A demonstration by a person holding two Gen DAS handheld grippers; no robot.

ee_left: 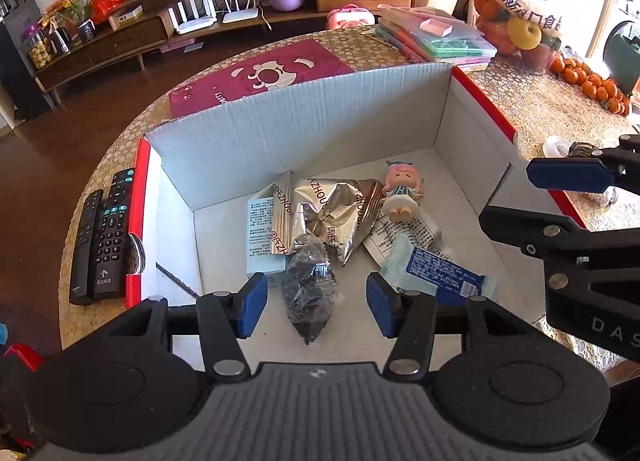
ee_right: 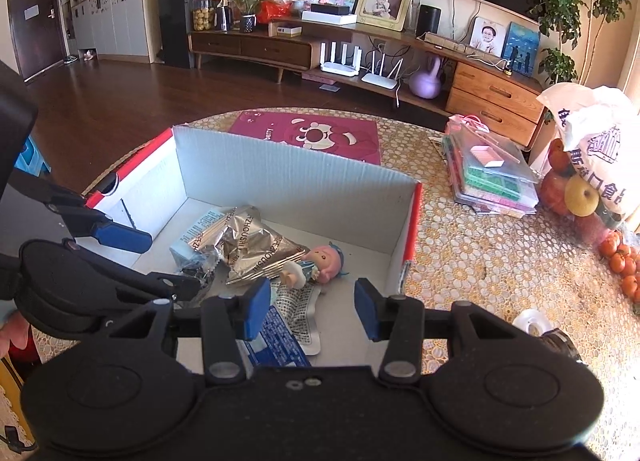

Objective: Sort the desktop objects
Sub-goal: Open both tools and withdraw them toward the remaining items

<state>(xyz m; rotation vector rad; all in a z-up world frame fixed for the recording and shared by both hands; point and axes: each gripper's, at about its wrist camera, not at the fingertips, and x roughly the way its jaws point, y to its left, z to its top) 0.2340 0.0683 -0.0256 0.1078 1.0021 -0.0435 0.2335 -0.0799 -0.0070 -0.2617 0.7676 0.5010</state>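
Here, both grippers are hovering over an open box (ee_left: 280,117) sitting on the bench (ee_right: 480,245). The left gripper (ee_left: 317,301) is spreading its fingers (ee_left: 252,303) wide and holding nothing, right above a dark packet (ee_left: 310,289). The right gripper (ee_right: 307,307) is likewise gaping empty over a blue wrapper (ee_right: 280,341). Inside the box, silver bags (ee_left: 328,213) are lying beside a doll (ee_left: 400,193), which is resting on its back. Two remotes (ee_left: 102,237) are lying just outside the box's left wall. A tape roll (ee_right: 530,321) is sitting on the bench at the right.
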